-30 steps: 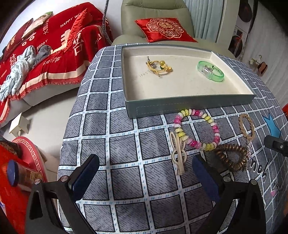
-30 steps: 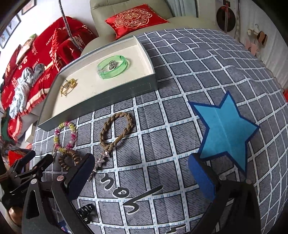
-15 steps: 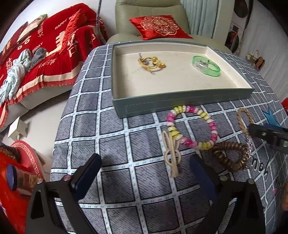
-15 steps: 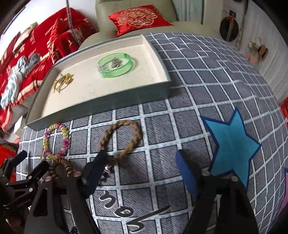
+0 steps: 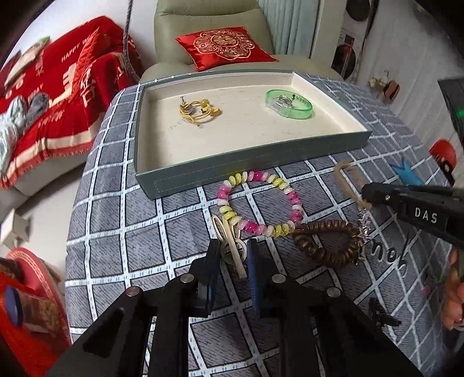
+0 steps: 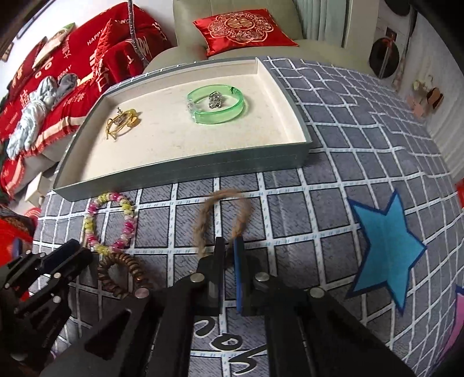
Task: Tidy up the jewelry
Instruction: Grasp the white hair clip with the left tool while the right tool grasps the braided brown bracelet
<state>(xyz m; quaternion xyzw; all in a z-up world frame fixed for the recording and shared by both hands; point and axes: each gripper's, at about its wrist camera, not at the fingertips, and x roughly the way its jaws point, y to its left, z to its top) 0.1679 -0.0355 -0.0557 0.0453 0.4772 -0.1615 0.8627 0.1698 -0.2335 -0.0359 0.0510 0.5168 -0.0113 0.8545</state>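
Note:
My left gripper (image 5: 233, 246) is closing its jaws, and the ring end of a beige hair clip (image 5: 232, 232) lies pinched between the pads on the checked cloth. My right gripper (image 6: 229, 246) is shut on the near end of a braided brown bracelet (image 6: 203, 214); in the left wrist view its tip (image 5: 366, 193) holds that bracelet (image 5: 342, 177) with a silver charm hanging below. A pink and yellow bead bracelet (image 5: 295, 216) and a brown coil hair tie (image 5: 327, 224) lie between the two grippers. The grey tray (image 5: 246, 162) behind holds a yellow cord bracelet (image 5: 197, 111) and a green bangle (image 5: 290, 103).
A blue star (image 6: 385, 246) is printed on the cloth to the right. The table's rounded edge drops off at the left (image 5: 72, 203). A small black clip (image 5: 382, 316) lies near a person's hand (image 5: 452, 304). Armchair with red cushion (image 6: 243, 26) stands behind the tray.
Both grippers stood wide open earlier. The left one has since closed around the beige clip. The right one shifted left over the braided bracelet and shut on its end.

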